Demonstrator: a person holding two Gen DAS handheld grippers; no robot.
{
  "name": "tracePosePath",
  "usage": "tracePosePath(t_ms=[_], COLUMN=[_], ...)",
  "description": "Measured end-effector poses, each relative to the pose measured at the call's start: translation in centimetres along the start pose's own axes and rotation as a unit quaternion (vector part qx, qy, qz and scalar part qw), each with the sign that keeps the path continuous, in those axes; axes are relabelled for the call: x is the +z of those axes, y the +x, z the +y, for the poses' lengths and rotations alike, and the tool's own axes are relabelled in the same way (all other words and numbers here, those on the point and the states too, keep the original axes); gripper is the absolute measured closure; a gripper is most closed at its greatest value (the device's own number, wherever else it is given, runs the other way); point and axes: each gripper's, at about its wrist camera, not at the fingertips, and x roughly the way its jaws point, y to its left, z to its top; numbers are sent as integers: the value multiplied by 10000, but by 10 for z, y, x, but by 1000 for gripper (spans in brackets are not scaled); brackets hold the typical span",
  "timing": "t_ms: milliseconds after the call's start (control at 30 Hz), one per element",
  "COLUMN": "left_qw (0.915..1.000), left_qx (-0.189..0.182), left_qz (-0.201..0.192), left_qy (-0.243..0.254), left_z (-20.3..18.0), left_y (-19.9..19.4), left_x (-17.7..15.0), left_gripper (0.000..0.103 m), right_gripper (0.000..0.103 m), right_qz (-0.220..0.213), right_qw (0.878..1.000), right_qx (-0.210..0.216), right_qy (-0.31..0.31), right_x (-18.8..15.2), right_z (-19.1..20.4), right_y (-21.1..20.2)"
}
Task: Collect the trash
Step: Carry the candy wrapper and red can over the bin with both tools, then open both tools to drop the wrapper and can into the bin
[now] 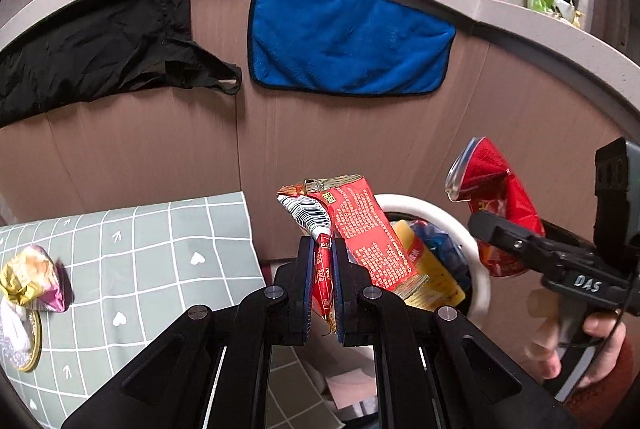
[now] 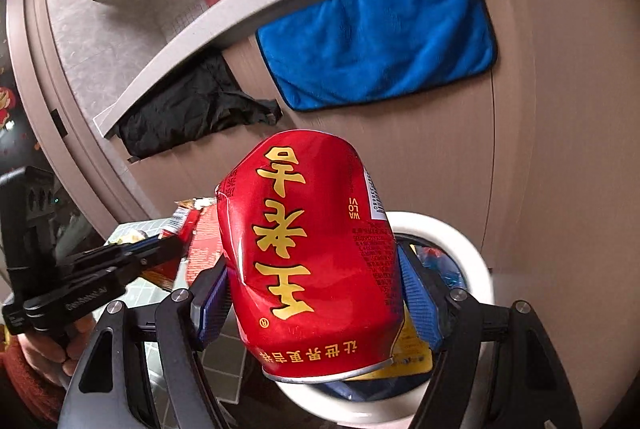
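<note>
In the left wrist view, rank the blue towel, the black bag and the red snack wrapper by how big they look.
1. blue towel and black bag: look about alike, so no ranking between them.
2. red snack wrapper, smallest-looking, though nearest the camera, clamped in the left gripper.

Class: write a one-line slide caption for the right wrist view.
Right gripper holds a crushed red can above the white bin.
</note>
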Motion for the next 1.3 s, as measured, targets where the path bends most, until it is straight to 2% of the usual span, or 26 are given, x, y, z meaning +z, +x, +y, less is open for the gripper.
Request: tracePosePath(t_ms=[167, 433, 600, 833, 933, 1000, 1133, 1300], left_qw=[10000, 9994, 9985, 9935, 9889, 9862, 9888, 9926], left_qx=[-12, -128, -179, -232, -403, -633, -563, -376], left_qz=[75, 272, 462, 1074, 1417, 1530, 1352, 1064], left_qy=[17, 147, 229, 308, 214, -25, -305, -459], left_z=[-2, -22, -38, -62, -67, -64, -55, -41], left_y=[11, 28, 46, 89, 114, 127, 126, 94], left_x=[1, 2, 2, -5, -9, -10, -7, -3], left_gripper=[94, 94, 94, 94, 85, 63, 59, 59], right_gripper=[30, 29, 29, 28, 28, 28, 28, 28], right_qz=[36, 8, -193, -438, -524, -550, -581, -580], right_qw=[9997, 9995, 9982, 9961, 9955, 9953, 9948, 9955], right_qx=[-228, -189, -495, -612, -592, -552, -517, -333], right_qy=[-29, 250, 269, 452, 525, 582, 652, 667], right_x=[-7, -15, -13, -8, -7, -7, -10, -15], right_z=[-9, -33, -42, -58, -61, -64, -67, -63], right_y=[15, 15, 4, -13, -17, -19, -23, -27])
